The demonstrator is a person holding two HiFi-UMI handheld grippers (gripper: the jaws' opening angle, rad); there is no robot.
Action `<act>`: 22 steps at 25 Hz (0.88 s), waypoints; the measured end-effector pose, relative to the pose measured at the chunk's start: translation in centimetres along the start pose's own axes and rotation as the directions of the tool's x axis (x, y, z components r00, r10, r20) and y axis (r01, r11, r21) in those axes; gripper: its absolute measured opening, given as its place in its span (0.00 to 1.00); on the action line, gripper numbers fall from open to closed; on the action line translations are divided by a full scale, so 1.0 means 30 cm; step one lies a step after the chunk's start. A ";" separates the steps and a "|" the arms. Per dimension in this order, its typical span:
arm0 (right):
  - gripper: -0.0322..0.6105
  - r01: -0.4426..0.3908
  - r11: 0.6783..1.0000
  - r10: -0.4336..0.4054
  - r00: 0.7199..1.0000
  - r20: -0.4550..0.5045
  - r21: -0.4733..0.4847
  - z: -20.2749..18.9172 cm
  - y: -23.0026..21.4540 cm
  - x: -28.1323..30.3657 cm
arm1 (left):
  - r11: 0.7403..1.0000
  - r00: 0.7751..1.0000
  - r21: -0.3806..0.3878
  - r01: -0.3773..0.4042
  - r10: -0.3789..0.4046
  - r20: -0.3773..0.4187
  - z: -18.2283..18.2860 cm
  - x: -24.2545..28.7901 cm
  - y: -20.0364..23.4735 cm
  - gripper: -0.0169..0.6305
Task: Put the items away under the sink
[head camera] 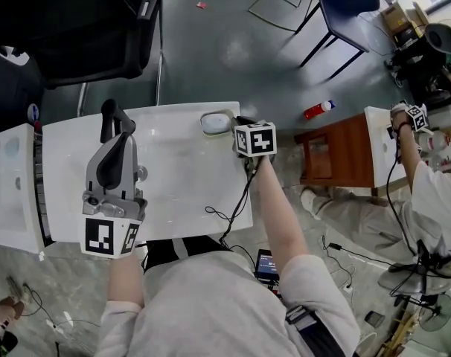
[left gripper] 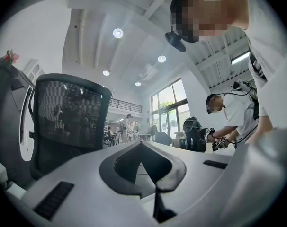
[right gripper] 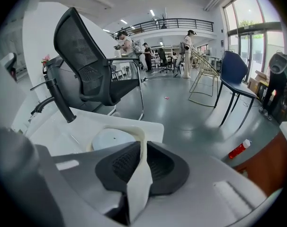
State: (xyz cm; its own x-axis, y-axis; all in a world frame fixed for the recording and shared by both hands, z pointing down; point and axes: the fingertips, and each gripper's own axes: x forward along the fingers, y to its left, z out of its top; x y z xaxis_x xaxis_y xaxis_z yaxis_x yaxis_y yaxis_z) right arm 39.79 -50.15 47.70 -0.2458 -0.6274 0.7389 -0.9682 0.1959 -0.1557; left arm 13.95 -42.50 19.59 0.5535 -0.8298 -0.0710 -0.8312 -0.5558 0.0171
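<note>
The right gripper [right gripper: 139,148] pinches the cream rim of a shallow white dish [head camera: 216,123]: the rim stands edge-up between the two black pads, and the rest of the dish extends forward and to the left of the jaws. From overhead, the dish lies at the far edge of the white sink top [head camera: 173,177], its long axis running along that edge, with the gripper at its right end (whether it rests on the top or is lifted just clear cannot be determined). The right gripper view alone shows the pinch and the black faucet [right gripper: 58,98] off to the left. The left gripper [left gripper: 142,145] has its pads pressed together on nothing; its view tilts upward to a mesh chair [left gripper: 67,122] and the ceiling, and does not include the dish.
</note>
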 end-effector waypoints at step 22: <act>0.08 -0.019 0.999 0.022 0.992 -0.122 0.028 0.012 0.010 0.052 | 0.999 0.999 0.014 -0.045 0.045 0.007 0.012 -0.012 0.012 0.03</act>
State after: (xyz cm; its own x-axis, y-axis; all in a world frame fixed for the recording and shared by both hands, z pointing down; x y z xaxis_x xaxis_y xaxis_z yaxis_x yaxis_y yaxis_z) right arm 39.09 -51.35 48.56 -0.2599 -0.5264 0.8095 -0.9642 0.1870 -0.1880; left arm 13.43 -42.39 19.25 0.5152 -0.8536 -0.0775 -0.8559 -0.5171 0.0059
